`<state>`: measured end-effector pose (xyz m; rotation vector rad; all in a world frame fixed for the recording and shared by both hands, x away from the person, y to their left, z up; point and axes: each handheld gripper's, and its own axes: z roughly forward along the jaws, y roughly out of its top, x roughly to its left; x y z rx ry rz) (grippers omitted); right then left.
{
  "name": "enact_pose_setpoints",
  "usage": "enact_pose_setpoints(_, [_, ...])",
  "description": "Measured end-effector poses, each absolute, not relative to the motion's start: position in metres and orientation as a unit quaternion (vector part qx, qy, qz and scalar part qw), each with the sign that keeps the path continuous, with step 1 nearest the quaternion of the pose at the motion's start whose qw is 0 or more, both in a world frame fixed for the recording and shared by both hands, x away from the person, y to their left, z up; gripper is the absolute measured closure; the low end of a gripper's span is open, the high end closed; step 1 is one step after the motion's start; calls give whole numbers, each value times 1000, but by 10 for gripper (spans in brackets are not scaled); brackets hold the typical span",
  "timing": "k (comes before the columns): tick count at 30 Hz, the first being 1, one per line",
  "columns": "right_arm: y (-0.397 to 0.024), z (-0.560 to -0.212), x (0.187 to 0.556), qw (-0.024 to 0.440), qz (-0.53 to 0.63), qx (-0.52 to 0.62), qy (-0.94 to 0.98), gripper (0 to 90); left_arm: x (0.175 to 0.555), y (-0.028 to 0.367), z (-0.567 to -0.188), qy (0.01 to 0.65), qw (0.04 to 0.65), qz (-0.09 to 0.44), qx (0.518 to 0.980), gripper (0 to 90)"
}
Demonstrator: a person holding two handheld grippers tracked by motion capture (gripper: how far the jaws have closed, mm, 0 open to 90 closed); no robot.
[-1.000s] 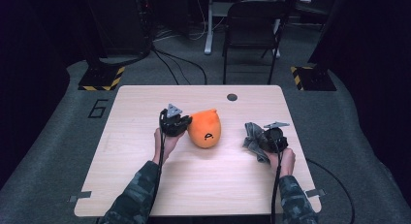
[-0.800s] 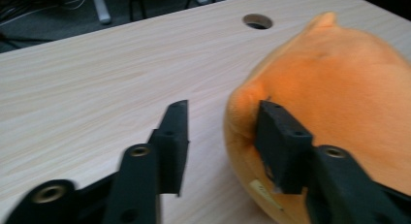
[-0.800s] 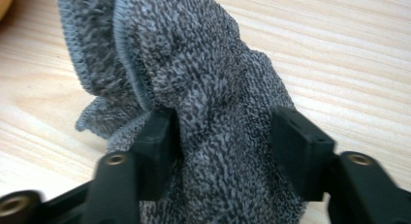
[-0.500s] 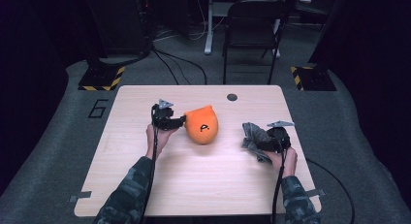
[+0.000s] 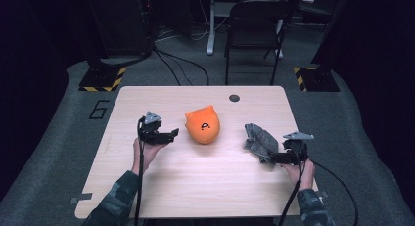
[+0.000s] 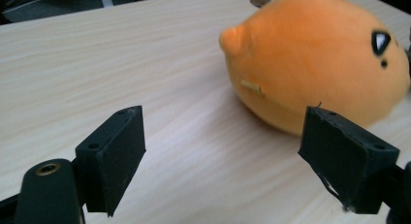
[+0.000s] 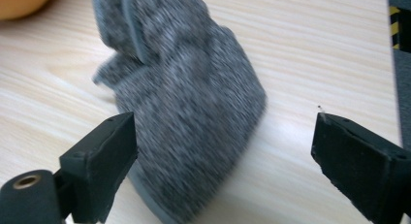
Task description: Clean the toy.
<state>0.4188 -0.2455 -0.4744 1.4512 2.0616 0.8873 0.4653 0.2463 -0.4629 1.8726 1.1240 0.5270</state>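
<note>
The orange plush toy (image 5: 202, 125) sits near the middle of the worktop (image 5: 205, 187), its pointed ear end turned toward the far edge. The left tongs (image 5: 171, 134) hover just beside it on its left, jaws spread wide with nothing between them; they have just been opening, and in the left gripper view the plush (image 6: 315, 59) lies ahead and to the right of the gap. The grey cloth (image 5: 259, 142) lies crumpled near the right edge, its long side running toward the person. The right tongs (image 5: 272, 158) point at its near end, jaws likewise just opened and clear of the fabric (image 7: 189, 103). Each hand is nearer its own thing, so I judge neither needs to cross over
</note>
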Motion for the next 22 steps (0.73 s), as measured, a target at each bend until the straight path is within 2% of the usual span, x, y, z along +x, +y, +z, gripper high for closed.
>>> enact_pose_setpoints(10, [-276,-508,400,231,281,539,760,40,425,280,-505,458,370,209,781,143])
enact_pose_setpoints(15, [-280,-521,400,231,280,537,761,19,419,295,-528,483,361,200,772,123])
enact_pose_setpoints(19, [-279,-524,400,239,290,524,764,5,420,301,-529,486,360,199,771,112])
enact_pose_setpoints(22, [-281,-527,402,220,308,533,756,0,420,303,-529,483,356,202,774,111])
